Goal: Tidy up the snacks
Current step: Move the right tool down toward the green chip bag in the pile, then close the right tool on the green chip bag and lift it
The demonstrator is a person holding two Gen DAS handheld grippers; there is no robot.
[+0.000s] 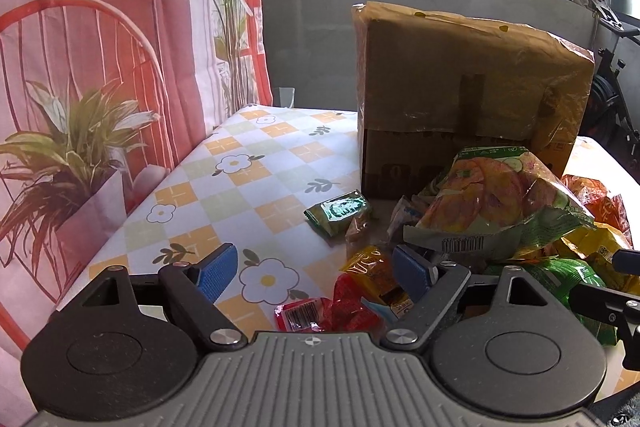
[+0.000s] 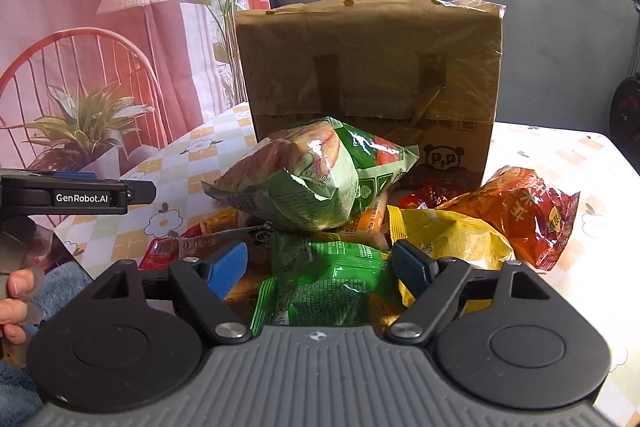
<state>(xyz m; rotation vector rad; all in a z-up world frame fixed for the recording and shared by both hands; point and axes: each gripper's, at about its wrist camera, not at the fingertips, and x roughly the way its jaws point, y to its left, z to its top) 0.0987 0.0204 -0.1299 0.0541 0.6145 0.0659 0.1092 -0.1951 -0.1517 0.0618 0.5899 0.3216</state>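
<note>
A pile of snack packets lies on the flowered tablecloth in front of a brown cardboard box (image 1: 472,99) (image 2: 368,67). A large pale green chip bag (image 1: 496,199) (image 2: 312,175) tops the pile. My left gripper (image 1: 316,271) is open and empty, above a red packet (image 1: 316,313) and a yellow packet (image 1: 370,269). A small green packet (image 1: 338,211) lies apart to the left. My right gripper (image 2: 320,267) is open and empty, over a bright green bag (image 2: 328,275), with a yellow bag (image 2: 448,235) and a red bag (image 2: 532,211) to its right.
The table (image 1: 224,183) runs along a pink printed backdrop (image 1: 80,67) on the left. A clear glass (image 1: 285,97) stands at the far table edge. The left gripper's body (image 2: 76,193) shows at the left of the right wrist view.
</note>
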